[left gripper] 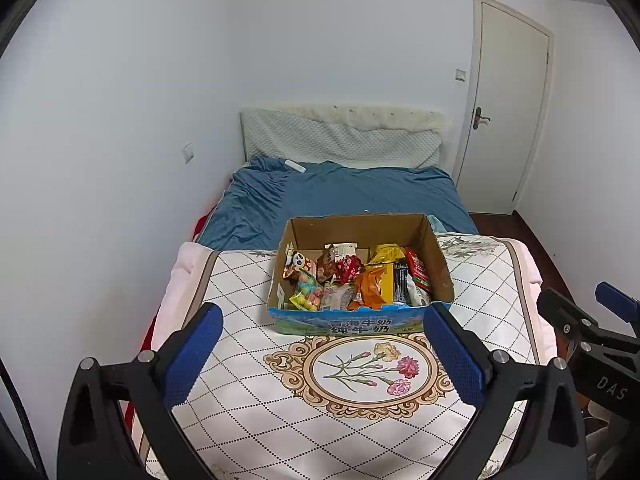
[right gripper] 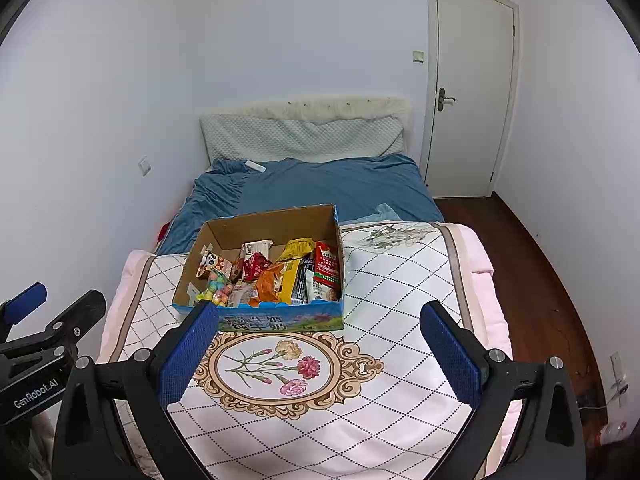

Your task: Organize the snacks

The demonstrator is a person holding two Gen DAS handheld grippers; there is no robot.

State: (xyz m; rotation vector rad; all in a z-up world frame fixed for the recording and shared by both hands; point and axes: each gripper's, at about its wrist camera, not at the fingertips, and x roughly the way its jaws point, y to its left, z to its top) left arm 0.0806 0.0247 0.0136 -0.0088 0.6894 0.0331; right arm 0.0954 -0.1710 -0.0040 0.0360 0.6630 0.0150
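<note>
Snacks [left gripper: 356,280] sit jumbled in an open cardboard milk carton [left gripper: 362,228] on a quilted floral pad [left gripper: 360,420] at the bed's foot. My left gripper [left gripper: 324,354] and right gripper [right gripper: 320,354] hover short of it, both spread wide, holding nothing. Best to come down from above and take one top packet, clear of the walls. Blue sheet [right gripper: 320,184], white door [right gripper: 472,88] beyond.

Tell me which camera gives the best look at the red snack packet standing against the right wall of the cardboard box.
The right wrist view: the red snack packet shows its broad printed face there. In the left wrist view the same packet appears nearly edge-on, a narrow red strip against the cardboard box wall.
</note>
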